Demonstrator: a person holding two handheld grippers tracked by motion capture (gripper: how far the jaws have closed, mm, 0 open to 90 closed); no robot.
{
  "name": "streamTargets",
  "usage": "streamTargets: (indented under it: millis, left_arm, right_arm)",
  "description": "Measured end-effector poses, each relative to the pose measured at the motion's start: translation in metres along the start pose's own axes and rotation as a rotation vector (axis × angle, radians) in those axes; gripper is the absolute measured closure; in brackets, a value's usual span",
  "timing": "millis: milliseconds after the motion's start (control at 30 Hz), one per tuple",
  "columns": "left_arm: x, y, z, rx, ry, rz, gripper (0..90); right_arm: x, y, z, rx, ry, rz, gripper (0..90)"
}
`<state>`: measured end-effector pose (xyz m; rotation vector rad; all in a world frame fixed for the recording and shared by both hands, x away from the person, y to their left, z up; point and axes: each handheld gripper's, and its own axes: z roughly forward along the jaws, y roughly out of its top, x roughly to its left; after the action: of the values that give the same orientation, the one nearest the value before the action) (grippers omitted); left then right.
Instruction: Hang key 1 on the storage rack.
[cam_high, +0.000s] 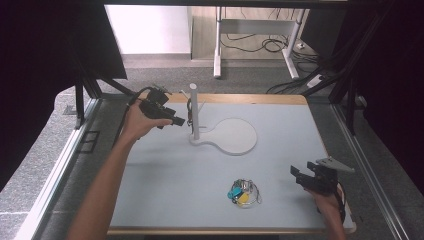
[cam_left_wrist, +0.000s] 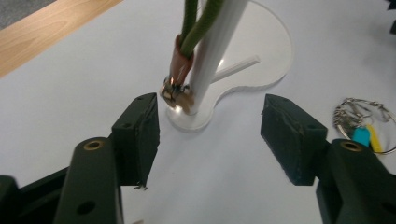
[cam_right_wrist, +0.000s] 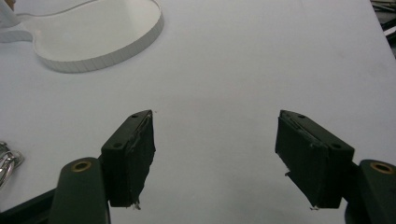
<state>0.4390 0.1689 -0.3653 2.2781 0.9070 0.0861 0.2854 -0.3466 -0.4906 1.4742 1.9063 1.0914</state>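
Now the left gripper (cam_left_wrist: 210, 140), jaws wide and empty beside the keyring (cam_left_wrist: 180, 77) hanging on the stand (cam_left_wrist: 219, 51), should back straight off without snagging the loop.

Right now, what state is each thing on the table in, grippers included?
Left gripper: open, nothing between the jaws, just in front of the stand's post.
Right gripper: open, empty, over bare table.
Green-corded keychain: hanging on the post, its metal end low by the base.
White stand: upright on the table.
Bunch of keys with blue and yellow tags: lying loose on the table, untouched.
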Motion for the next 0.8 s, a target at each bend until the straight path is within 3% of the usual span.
streamTargets:
  millis: [167, 433, 600, 800]
  left_arm:
    - [-0.015, -0.009, -0.004, -0.021, 0.025, 0.05, 30.5]
    - [-0.027, -0.034, -0.009, -0.04, 0.1, 0.089, 26.0]
    - [-0.036, -0.056, -0.011, -0.072, 0.077, 0.098, 24.8]
    - [-0.05, -0.086, -0.017, -0.107, 0.09, 0.109, 24.8]
  right_arm:
    - [0.001, 0.0, 0.0, -0.001, 0.015, -0.021, 28.2]
    - [0.004, 0.001, -0.001, 0.001, 0.03, -0.04, 28.2]
    - [0.005, 0.002, -0.002, -0.007, 0.044, -0.047, 28.1]
    - [0.011, 0.004, -0.004, -0.01, 0.085, -0.062, 27.8]
